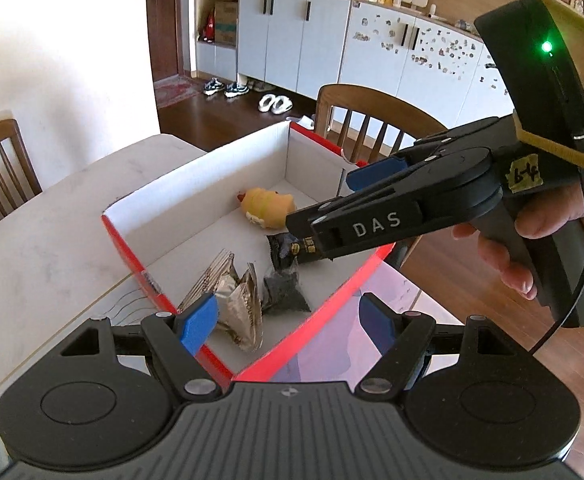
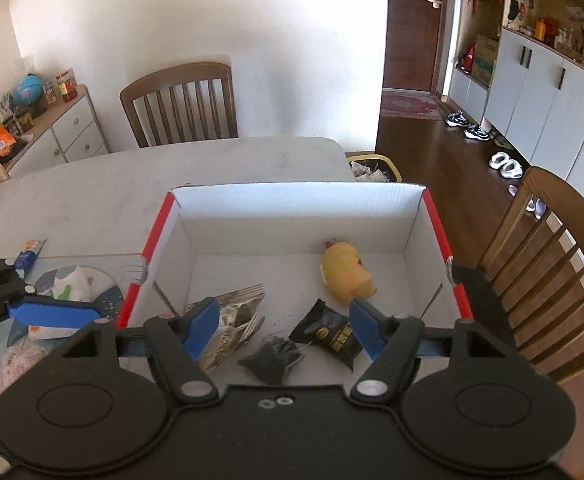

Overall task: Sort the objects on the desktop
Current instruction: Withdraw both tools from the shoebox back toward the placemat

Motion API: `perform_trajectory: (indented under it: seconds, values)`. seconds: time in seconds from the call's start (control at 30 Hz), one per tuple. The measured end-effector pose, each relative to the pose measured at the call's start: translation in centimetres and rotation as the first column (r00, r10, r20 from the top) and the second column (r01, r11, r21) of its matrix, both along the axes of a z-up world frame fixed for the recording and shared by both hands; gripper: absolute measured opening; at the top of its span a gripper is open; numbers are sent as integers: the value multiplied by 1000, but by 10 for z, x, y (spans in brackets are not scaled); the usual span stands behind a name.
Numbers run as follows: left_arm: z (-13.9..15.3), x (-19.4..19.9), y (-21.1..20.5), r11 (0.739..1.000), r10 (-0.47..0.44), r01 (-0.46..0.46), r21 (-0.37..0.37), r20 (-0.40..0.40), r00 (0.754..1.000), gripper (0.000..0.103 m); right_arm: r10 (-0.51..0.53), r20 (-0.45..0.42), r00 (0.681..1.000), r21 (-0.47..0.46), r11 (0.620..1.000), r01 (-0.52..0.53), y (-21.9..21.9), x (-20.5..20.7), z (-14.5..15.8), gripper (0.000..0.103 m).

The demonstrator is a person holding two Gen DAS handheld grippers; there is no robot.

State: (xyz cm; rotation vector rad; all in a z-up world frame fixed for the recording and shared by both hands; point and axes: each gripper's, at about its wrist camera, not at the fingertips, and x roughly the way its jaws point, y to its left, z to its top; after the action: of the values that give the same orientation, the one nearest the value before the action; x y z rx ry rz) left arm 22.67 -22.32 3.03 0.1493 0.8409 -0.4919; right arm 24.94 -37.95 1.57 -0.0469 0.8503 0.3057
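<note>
Four items are lying in the red-edged white cardboard box (image 1: 292, 148) in the left wrist view: yellow soft duck toy (image 1: 270, 209), black foil sachet (image 1: 288, 249), dark granule pouch (image 1: 284, 290), crumpled silver wrapper (image 1: 236, 308). Left tool (image 1: 292, 320) is hanging spread and empty over them. Right wrist view: right tool (image 2: 280, 330) is hovering spread above the sachet, probably light, slippery, crinkly; pinching its flat edge looks best.

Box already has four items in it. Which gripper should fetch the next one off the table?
Left. The left gripper is open and empty at the box's left edge, nearest the tissue pack outside it. The right gripper, also open, hangs over the box interior.
</note>
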Motion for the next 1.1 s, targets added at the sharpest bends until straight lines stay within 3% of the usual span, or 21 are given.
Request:
perform_trajectory:
  seconds: [0.2, 0.4, 0.6, 0.77, 1.1]
  values:
    - [4, -18, 20, 1000, 3, -3, -6, 24, 1000, 85, -20, 28, 999, 8, 1000, 20, 6, -19, 1, 80]
    - [8, -31, 44, 999, 16, -15, -36, 27, 1000, 100, -35, 71, 997, 24, 999, 34, 21, -40, 5, 84]
    - [8, -45, 74, 997, 39, -36, -74, 30, 999, 103, -27, 118, 993, 1, 1000, 27, 48, -62, 8, 85]
    - [7, -60, 98, 997, 54, -50, -63, 54, 997, 103, -17, 145, 989, -9, 1000, 19, 69, -78, 10, 85]
    - [8, -79, 161, 983, 163, -157, -97, 59, 985, 103, -9, 158, 987, -1, 1000, 9, 106, -106, 5, 85]
